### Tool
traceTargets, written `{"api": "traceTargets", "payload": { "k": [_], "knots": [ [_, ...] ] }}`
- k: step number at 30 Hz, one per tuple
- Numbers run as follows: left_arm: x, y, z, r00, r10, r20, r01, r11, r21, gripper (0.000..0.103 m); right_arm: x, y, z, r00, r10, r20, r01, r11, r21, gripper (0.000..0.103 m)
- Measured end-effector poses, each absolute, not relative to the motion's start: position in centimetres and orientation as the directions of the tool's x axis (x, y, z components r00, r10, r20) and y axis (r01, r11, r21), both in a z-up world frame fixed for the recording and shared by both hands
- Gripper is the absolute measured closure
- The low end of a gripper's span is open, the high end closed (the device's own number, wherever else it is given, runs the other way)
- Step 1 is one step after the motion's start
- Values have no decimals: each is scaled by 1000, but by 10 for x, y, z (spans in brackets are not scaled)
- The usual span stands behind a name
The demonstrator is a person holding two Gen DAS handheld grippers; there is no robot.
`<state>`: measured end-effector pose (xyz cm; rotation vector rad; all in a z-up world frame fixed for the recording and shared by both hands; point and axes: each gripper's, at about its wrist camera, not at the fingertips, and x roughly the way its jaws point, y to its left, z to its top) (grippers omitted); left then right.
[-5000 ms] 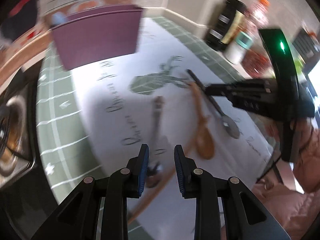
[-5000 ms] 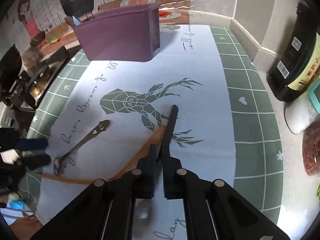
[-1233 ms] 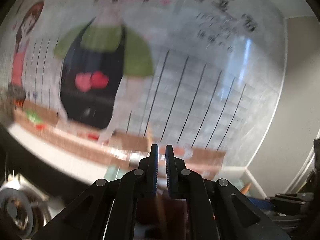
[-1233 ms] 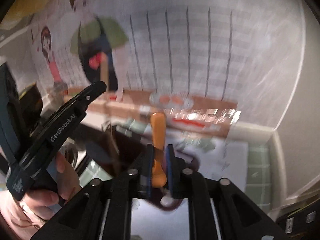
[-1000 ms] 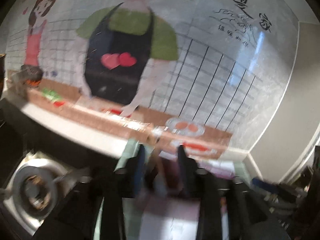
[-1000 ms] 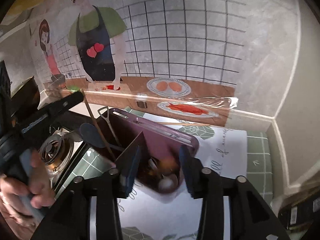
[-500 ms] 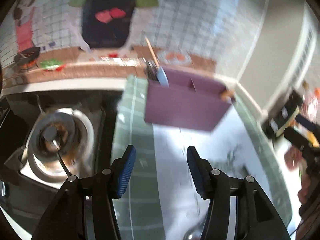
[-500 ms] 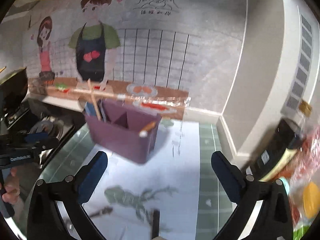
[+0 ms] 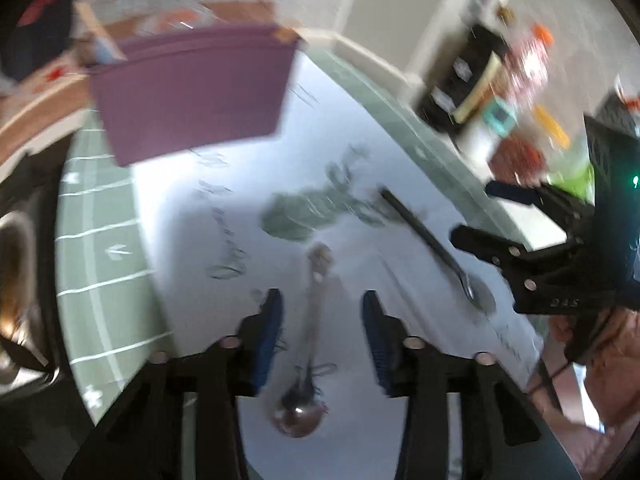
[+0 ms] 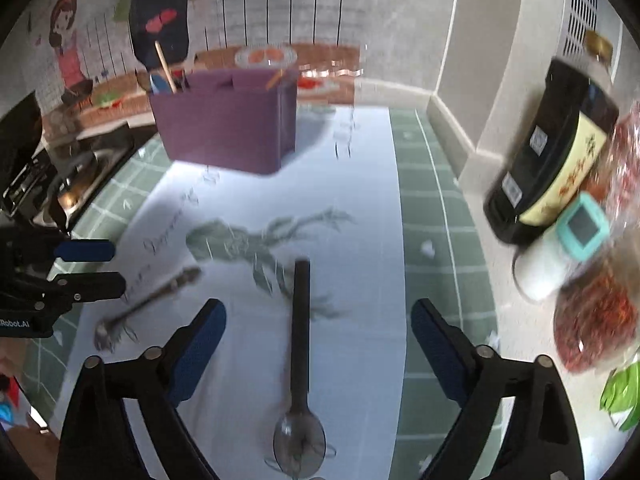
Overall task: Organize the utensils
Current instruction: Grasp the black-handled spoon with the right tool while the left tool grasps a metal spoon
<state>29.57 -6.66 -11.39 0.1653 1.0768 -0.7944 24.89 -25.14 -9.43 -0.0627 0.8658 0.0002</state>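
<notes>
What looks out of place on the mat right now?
Two spoons lie loose on the mat instead of in the purple caddy: a black-handled spoon between the open right gripper fingers, a metal spoon under the open left gripper. Nothing spilled.

The left gripper (image 9: 320, 312) points forward and down with its blue-padded fingers (image 9: 267, 328) spread apart, nothing between the pads. The right gripper (image 10: 318, 344) is tilted the same way, its fingers (image 10: 198, 348) splayed wider still. A bare hand (image 9: 612, 344) grips the right gripper's handle behind its fingers.
</notes>
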Motion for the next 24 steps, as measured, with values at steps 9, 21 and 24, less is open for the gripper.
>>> {"api": "traceTargets", "payload": {
  "k": [9, 21, 24],
  "knots": [
    [305, -101, -128, 189, -405, -895, 693, 701, -171, 72, 247, -257, -116, 584, 29, -811, -41, 999, 6, 53],
    [300, -70, -103, 251, -425, -870, 651, 739, -173, 71, 287, -251, -134, 533, 64, -844, -78, 997, 26, 78],
    [290, -55, -104, 264, -424, -866, 635, 752, -175, 71, 285, -246, -134, 528, 50, -848, -95, 995, 0, 92]
  ]
}}
